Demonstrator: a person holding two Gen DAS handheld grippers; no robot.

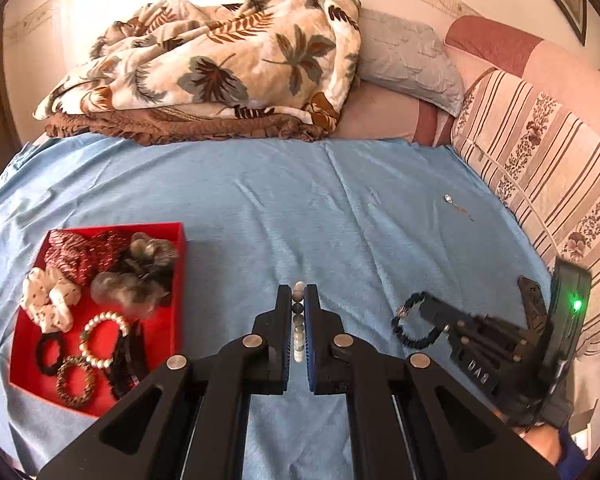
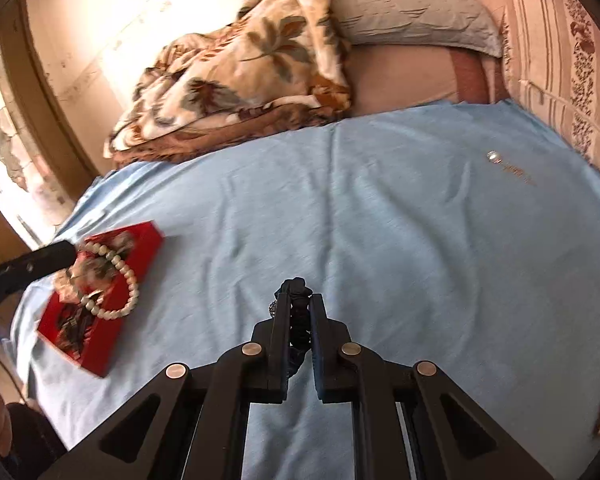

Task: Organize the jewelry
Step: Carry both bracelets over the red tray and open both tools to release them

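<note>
The left gripper (image 1: 298,304) has its fingers pinched tight on a pale bead bracelet (image 2: 114,280), which dangles over the red tray (image 1: 172,320) lying left of those fingers. The right gripper (image 2: 300,312) is clamped on a dark bead bracelet (image 1: 410,322) above the blue sheet (image 1: 340,200). Each loop hangs by a few beads; a swing could slip it free, or drop it beside the tray.
</note>
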